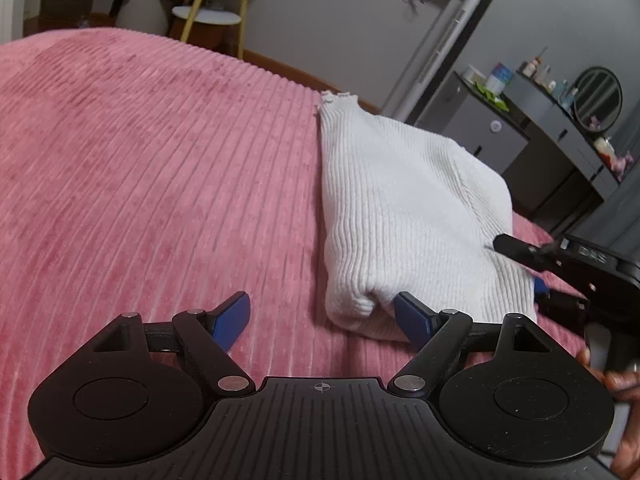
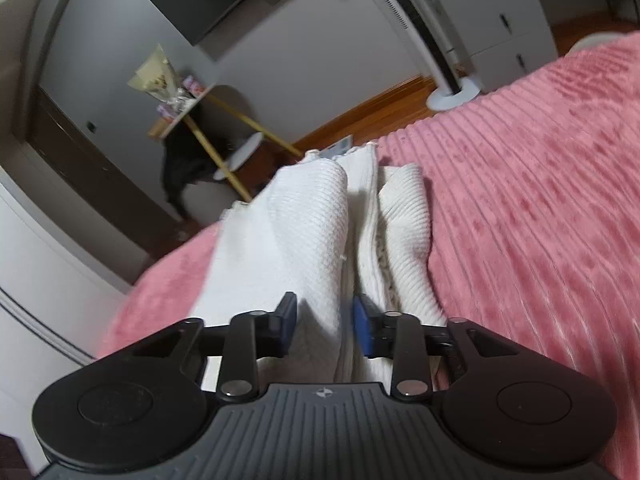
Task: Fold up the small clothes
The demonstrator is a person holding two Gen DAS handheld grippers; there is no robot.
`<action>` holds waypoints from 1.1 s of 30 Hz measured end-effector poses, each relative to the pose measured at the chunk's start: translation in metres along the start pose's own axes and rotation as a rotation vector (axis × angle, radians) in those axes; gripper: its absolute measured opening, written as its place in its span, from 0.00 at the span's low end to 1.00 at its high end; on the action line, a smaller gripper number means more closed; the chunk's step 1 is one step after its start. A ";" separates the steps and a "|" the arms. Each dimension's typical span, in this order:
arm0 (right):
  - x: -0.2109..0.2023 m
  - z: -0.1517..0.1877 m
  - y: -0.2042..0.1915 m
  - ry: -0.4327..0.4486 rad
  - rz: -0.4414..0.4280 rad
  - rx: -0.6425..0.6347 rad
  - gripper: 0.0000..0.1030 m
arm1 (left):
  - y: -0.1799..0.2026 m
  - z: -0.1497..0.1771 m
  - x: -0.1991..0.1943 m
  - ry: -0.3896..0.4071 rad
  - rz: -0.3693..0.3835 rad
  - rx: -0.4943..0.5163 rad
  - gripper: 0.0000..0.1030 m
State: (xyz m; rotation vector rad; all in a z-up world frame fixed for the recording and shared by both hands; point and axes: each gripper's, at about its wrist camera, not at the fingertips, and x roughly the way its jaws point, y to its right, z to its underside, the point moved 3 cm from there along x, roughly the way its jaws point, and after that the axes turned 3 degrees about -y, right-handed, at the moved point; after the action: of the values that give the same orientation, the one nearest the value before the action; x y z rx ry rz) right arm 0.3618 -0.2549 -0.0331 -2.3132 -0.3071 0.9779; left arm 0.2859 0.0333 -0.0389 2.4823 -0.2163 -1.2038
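In the left wrist view, the left gripper [image 1: 322,318] is seen nearest, its blue-padded fingers [image 1: 232,320] spread wide with nothing held between them. Its right-hand finger is touching the near corner of the white ribbed garment [image 1: 404,216], while the other finger is over bare pink bedspread [image 1: 140,168]. The garment is laid folded on the bedspread, ahead and to the right of this gripper, its frilled neck pointed away toward the far edge of the bed.

The right gripper [image 1: 560,276] is visible at the right edge of that view, set against the garment's right side, with part of a hand [image 1: 616,384] behind it.

In the right wrist view, the right gripper [image 2: 325,322] is seen pinching a thick fold of the garment [image 2: 304,232] between its pads [image 2: 362,328]; the fingers are drawn in on the cloth, not fully together. The garment is stretched forward from the fingers in bunched layers toward the bed's edge.

Beyond the bed, a grey cabinet [image 1: 486,136] and a round mirror [image 1: 598,100] are shown against the wall.
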 end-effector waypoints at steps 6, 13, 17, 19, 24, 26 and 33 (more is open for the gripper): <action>0.006 0.005 -0.004 -0.053 -0.053 0.014 0.40 | 0.007 0.008 0.010 -0.028 -0.003 0.019 0.82; 0.018 0.000 -0.026 -0.068 0.067 -0.136 0.19 | 0.011 0.011 0.017 -0.043 -0.023 0.045 0.85; -0.001 0.003 -0.049 0.049 0.141 -0.292 0.19 | 0.003 0.011 0.019 -0.011 -0.036 -0.012 0.84; -0.007 0.006 -0.053 0.076 0.165 -0.330 0.18 | 0.001 0.009 0.018 0.015 -0.030 -0.030 0.84; -0.014 -0.004 -0.052 0.125 0.243 -0.360 0.17 | -0.001 0.008 0.018 0.018 -0.060 -0.031 0.85; -0.009 -0.006 -0.046 0.109 0.256 -0.353 0.17 | 0.002 0.009 0.019 0.018 -0.071 -0.013 0.86; 0.004 -0.003 -0.016 0.049 0.267 -0.311 0.34 | 0.006 0.012 0.021 0.004 -0.096 0.033 0.86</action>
State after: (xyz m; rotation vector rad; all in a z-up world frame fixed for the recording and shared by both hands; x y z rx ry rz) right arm 0.3673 -0.2413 -0.0239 -2.7096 -0.1389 1.0595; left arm 0.2899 0.0184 -0.0586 2.5491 -0.1177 -1.2428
